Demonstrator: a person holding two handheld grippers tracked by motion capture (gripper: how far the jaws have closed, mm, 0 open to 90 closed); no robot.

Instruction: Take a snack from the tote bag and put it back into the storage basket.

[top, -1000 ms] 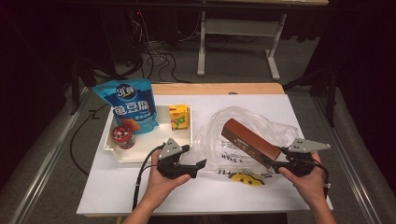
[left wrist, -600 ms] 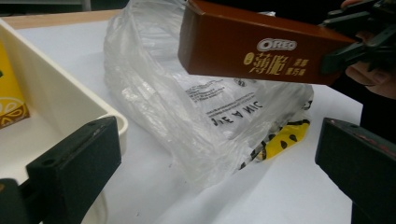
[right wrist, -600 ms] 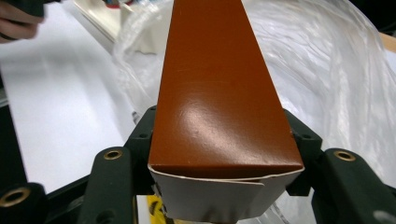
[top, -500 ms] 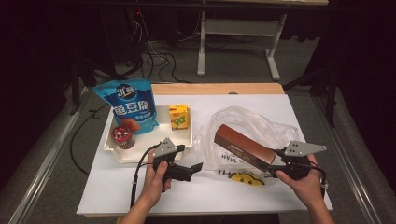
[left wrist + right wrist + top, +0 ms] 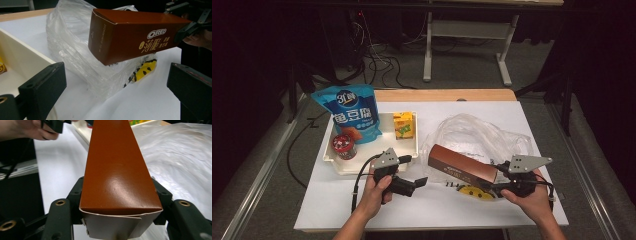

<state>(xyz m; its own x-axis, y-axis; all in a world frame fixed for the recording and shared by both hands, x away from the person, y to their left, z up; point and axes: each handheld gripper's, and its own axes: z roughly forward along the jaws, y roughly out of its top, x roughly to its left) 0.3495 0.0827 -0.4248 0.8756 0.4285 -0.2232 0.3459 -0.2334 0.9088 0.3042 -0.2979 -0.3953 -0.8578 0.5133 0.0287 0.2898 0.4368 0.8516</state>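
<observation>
Two grippers working over the white table, nothing yet going into the tray. Lying crumpled at the right: the clear plastic bag, mouth slack, probably waiting to be emptied or filled. Hovering just above that bag, tilted with its far end higher: the brown Oreo box, being carried by one end so the length stays free to swing toward the tray. Clamping that near end, jaws pressed tight against both sides: the right gripper. Idling between tray and box, jaws spread wide and holding nothing: the left gripper, likely readying to steady the box
</observation>
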